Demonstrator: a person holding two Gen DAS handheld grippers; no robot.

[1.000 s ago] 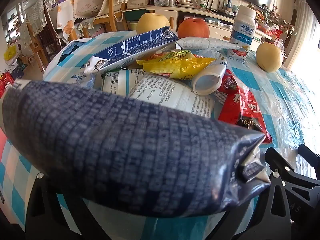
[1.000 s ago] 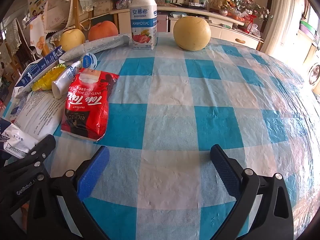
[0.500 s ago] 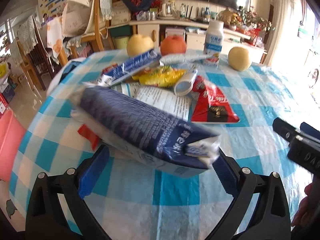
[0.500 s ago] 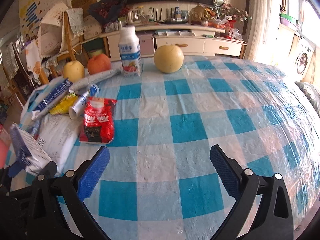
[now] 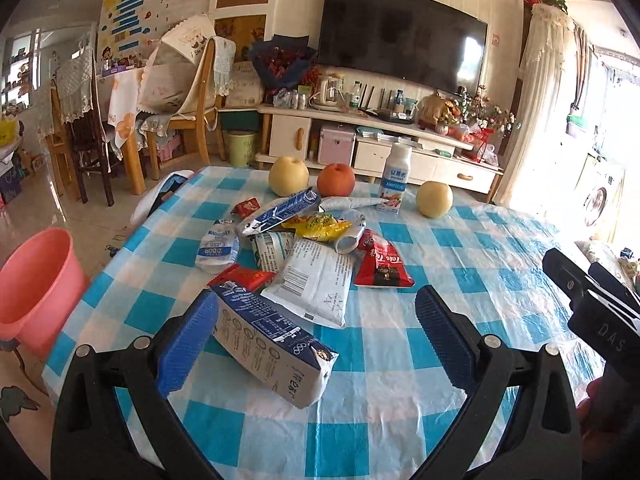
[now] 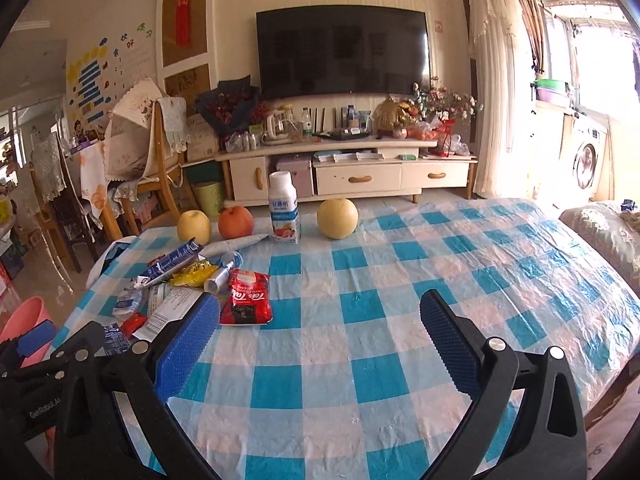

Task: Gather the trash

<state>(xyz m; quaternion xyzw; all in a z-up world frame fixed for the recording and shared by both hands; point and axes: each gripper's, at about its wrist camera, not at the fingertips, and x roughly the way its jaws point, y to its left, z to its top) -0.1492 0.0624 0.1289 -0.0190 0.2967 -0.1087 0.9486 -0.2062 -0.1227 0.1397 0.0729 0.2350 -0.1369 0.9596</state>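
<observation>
Left gripper [image 5: 316, 340] is held above the table's near edge, jaws spread wide, with the blue milk carton [image 5: 272, 344] lying loose on the checked tablecloth [image 5: 400, 400] right by its left pad. Right gripper [image 6: 320, 336] is also gaping, holding nothing. Further out, toward the left edge, sits the wrapper pile [image 5: 312, 248]; the pink bucket [image 5: 36, 280] stands off the table's left side

Bright daylight floods in from the window [image 6: 592, 52] on the right — blown out to white glare — while fisheye distortion bends and darkens every corner.
</observation>
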